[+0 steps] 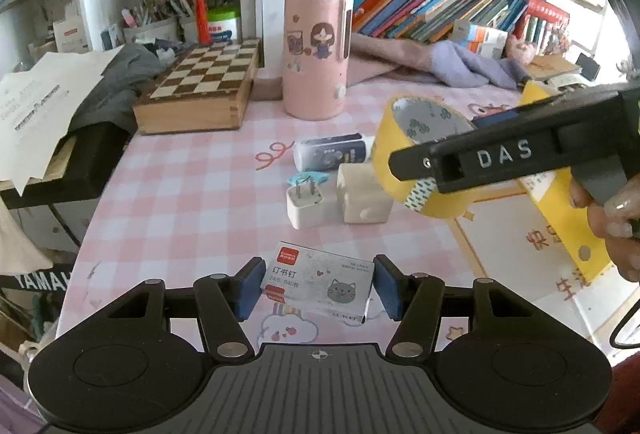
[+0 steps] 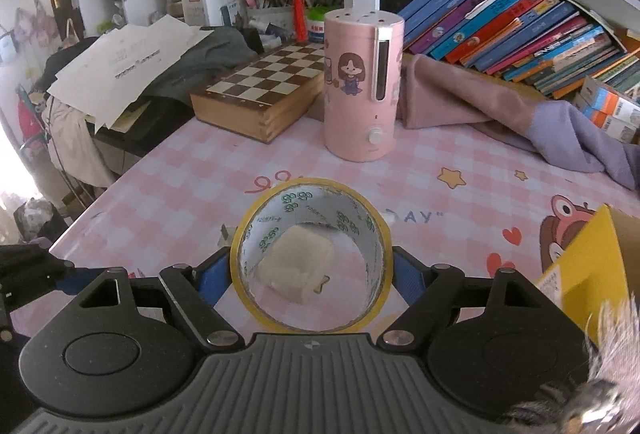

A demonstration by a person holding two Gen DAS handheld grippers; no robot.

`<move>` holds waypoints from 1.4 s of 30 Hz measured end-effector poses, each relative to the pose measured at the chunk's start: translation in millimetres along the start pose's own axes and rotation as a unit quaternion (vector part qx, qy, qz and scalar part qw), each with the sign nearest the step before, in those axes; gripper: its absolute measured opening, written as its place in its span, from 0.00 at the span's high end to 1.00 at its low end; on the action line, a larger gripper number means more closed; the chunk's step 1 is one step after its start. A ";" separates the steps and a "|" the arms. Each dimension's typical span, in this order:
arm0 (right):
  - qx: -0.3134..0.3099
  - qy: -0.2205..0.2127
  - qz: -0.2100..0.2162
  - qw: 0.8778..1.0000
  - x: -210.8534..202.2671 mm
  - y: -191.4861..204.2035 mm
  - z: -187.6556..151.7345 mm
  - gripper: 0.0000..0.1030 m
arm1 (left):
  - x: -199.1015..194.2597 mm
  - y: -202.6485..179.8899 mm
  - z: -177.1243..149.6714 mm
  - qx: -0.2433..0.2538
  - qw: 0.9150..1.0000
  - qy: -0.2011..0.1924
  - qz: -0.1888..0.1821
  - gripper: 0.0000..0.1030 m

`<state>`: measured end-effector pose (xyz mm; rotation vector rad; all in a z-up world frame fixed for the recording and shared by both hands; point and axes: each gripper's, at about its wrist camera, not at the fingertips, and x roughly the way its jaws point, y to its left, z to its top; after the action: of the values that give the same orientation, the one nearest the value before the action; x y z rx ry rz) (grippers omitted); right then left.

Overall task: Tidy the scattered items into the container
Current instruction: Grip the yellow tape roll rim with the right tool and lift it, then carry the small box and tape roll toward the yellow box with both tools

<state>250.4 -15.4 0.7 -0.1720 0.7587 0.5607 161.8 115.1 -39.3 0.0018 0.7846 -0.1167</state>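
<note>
My left gripper is shut on a white staple box with a grey cat print, its blue pads against both short ends, just above the pink checked table. My right gripper is shut on a yellow tape roll, held with its hole facing the camera. In the left wrist view the tape roll hangs to the right, above the table. The yellow cardboard container stands at the right, and its corner shows beside my right gripper. A white charger plug, a cream block and a white-and-blue tube lie mid-table.
A pink humidifier and a wooden chess box stand behind the items. Pink and purple cloth lies below a row of books. Papers overhang the table's left side. A person's hand grips the right tool.
</note>
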 end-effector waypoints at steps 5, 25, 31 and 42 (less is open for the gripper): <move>0.007 -0.003 -0.007 1.000 -17.6 1.0 -11.5 0.22 | -14.4 -5.7 -2.6 0.006 1.000 -0.012 -0.007 0.44; 0.027 -0.020 -0.024 0.999 -101.7 17.8 -66.4 0.22 | -101.3 -33.0 -28.7 0.010 0.997 -0.069 -0.041 0.44; 0.039 -0.025 -0.028 0.999 -130.2 23.5 -87.2 0.22 | -127.1 -43.1 -39.6 0.014 0.995 -0.085 -0.049 0.44; 0.059 -0.032 -0.039 0.997 -168.5 32.7 -122.1 0.22 | -153.6 -59.7 -62.8 0.019 0.993 -0.090 -0.069 0.44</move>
<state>60.0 -100.3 31.1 -0.0732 0.7167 0.4441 3.5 74.6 27.1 -0.0267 0.6010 -0.2606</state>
